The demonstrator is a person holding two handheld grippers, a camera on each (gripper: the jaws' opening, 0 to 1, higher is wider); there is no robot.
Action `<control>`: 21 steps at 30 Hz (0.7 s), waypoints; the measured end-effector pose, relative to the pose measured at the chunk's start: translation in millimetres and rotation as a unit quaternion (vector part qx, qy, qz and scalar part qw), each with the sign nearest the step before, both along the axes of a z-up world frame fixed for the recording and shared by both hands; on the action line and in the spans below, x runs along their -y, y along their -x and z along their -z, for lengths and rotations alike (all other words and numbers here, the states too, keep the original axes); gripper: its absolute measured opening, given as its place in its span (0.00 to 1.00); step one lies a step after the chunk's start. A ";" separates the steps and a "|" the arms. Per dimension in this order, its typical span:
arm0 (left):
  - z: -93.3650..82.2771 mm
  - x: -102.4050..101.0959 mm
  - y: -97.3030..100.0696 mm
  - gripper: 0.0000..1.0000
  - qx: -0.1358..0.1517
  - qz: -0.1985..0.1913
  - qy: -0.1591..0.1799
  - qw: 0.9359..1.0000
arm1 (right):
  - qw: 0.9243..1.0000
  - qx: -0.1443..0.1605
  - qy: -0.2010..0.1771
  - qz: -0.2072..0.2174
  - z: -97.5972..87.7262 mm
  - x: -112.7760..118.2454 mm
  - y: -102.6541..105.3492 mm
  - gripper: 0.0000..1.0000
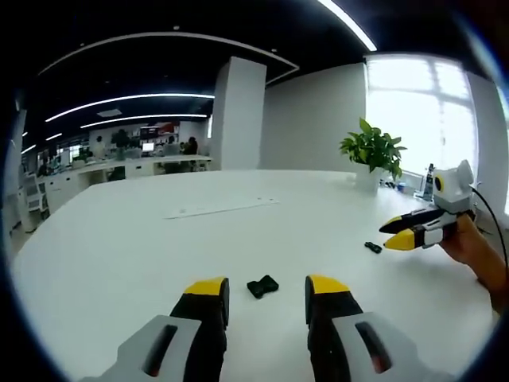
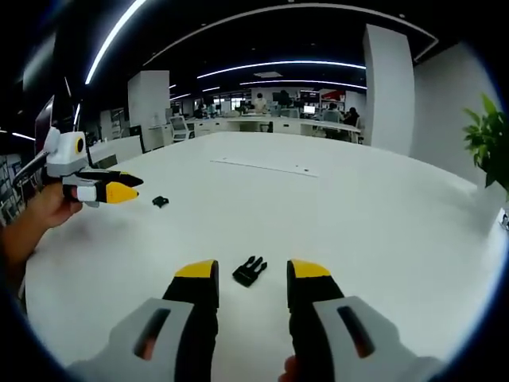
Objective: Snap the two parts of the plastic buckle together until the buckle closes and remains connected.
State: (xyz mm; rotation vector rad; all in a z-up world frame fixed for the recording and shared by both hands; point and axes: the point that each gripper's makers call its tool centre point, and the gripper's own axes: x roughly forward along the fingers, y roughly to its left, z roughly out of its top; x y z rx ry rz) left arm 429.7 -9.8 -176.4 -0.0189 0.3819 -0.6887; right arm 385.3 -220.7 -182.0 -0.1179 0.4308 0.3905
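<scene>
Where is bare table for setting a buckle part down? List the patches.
Free: the wide white table between the pronged buckle part and the plant, and beyond the paper strip. Crowded: between each claw's jaws, where a buckle part lies, the socket part at the left one.

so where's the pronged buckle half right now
In the right gripper view, the pronged half lies on the white table just ahead of the open right gripper, between its tips. The socket half lies farther off, near the left gripper.
</scene>
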 end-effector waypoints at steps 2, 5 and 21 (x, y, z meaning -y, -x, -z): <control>0.9 2.7 -1.1 0.37 0.000 0.001 -0.001 1.000 | 1.000 0.001 -0.001 0.001 -0.6 0.1 0.3 0.34; 4.3 5.5 -0.9 0.35 -0.003 0.004 -0.005 1.000 | 1.000 -0.001 0.000 0.001 0.3 0.3 0.5 0.34; 21.2 13.4 -4.8 0.33 -0.018 0.001 -0.026 0.999 | 1.000 -0.004 0.008 -0.003 2.7 -1.5 0.9 0.34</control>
